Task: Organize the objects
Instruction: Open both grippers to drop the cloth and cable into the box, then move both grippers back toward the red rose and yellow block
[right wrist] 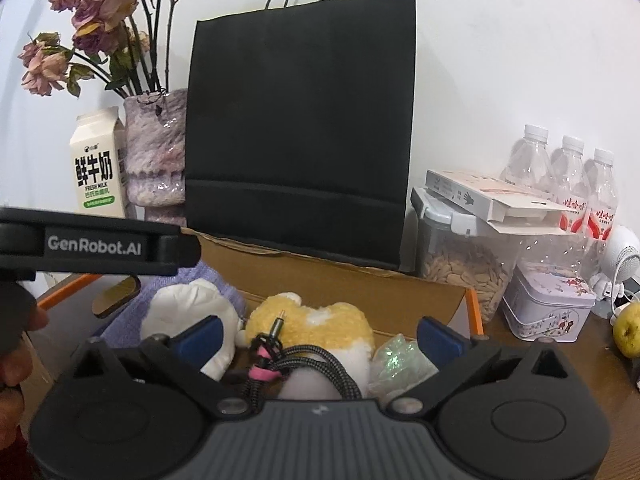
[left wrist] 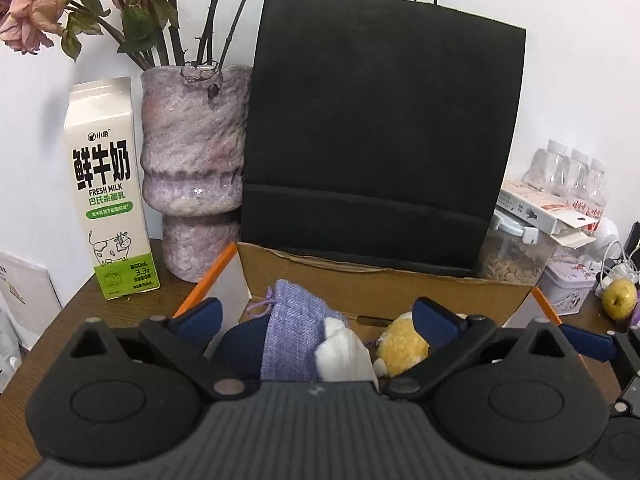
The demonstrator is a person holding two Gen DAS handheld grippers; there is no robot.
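The cardboard box (left wrist: 384,284) sat on the wooden counter (left wrist: 120,312), just in front of the tall black paper bag (left wrist: 380,120). Inside it lay a purple cloth pouch (left wrist: 292,332), a white soft toy (right wrist: 192,312), a yellow plush toy (right wrist: 316,320) and a braided cable (right wrist: 288,360). The left tongs (left wrist: 320,320) were wide open over the box and held nothing. The right tongs (right wrist: 320,338) were wide open too, with nothing gripped. A milk carton (left wrist: 108,192) and a vase (left wrist: 192,172) of dried flowers stood to the left.
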